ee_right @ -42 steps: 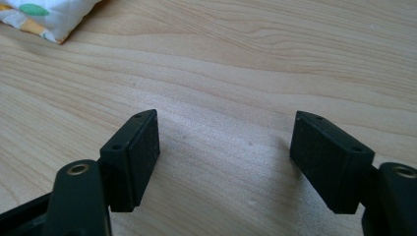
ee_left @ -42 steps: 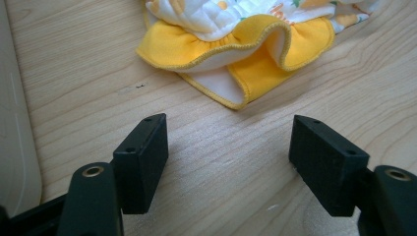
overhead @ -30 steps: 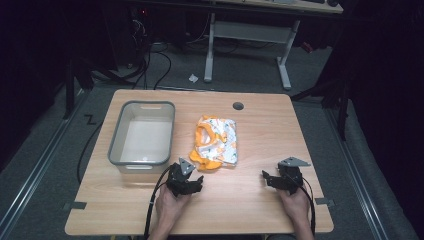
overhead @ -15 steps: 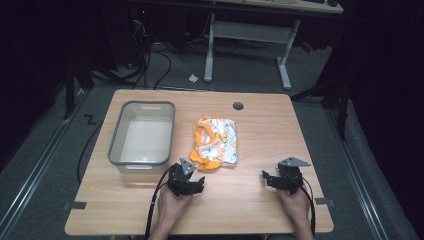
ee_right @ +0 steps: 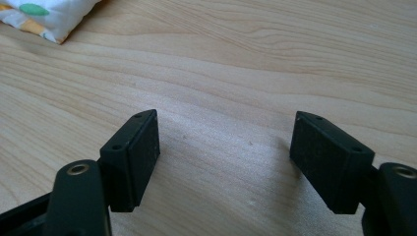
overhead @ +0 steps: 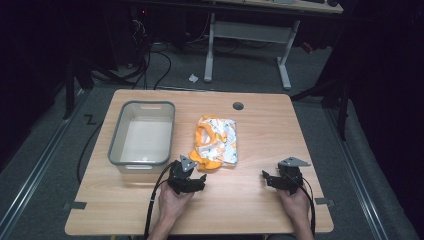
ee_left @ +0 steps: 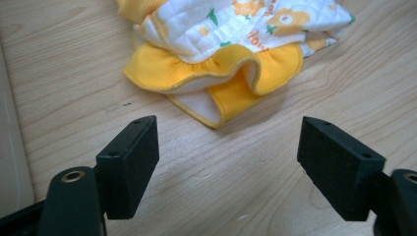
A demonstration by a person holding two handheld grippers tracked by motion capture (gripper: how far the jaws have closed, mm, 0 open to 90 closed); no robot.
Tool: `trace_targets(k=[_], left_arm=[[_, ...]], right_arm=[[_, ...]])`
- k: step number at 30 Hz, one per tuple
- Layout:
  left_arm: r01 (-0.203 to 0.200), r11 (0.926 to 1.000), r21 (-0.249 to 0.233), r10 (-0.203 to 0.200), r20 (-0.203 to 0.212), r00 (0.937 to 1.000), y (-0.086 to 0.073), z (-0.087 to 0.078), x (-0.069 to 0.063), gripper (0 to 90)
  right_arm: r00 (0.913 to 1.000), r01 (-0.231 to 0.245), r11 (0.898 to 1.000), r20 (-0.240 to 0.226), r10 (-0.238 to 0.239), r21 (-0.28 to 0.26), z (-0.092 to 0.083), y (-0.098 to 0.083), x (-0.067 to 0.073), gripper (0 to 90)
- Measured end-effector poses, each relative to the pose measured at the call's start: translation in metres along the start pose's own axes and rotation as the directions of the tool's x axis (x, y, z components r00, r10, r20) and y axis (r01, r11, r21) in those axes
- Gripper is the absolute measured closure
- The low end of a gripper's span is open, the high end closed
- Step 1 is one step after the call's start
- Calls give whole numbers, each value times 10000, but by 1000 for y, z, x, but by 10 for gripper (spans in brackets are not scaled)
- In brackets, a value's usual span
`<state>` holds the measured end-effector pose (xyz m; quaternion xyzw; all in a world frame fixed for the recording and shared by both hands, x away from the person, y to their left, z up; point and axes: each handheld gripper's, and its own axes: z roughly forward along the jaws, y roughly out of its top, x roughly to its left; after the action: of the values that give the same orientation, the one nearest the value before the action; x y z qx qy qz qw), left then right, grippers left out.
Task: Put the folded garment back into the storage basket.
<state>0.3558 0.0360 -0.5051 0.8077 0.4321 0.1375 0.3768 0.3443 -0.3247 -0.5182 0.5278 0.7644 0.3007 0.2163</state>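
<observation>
One big wooden table [overhead: 260, 200] is seen under everything. Next in size, a grey tub [overhead: 142, 132] is set on it, up and to the left of the left claw [overhead: 199, 181], near but not touching. A small piece of baby clothing [overhead: 216, 141], white with orange pictures and yellow frills, is laid flat on the wood just in front of the left claw. Its yellow frill [ee_left: 216, 73] is seen close ahead of the two black jaws in the left gripper view, but it is not touched. The left claw is held wide apart with bare wood between its jaws, which have just been opening. The right claw [overhead: 270, 179] is kept well to the right of the clothing. Its jaws are also spread wide over bare wood, with nothing grabbed.
</observation>
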Motion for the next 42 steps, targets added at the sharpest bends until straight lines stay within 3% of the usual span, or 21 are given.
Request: trace_targets(k=[23, 34, 42], left_arm=[[64, 9995, -302, -59, 163, 9998, 35, -5, 0, 216], [-91, 9999, -54, 91, 41, 10000, 58, 9, 2, 210], [102, 9997, 217, -101, -48, 9999, 70, 20, 7, 202]], right_arm=[[10000, -14, 10000, 0, 14, 6, 0, 0, 0, 273], [10000, -17, 10000, -1, 17, 6, 0, 0, 0, 272], [10000, -18, 10000, -2, 18, 7, 0, 0, 0, 272]])
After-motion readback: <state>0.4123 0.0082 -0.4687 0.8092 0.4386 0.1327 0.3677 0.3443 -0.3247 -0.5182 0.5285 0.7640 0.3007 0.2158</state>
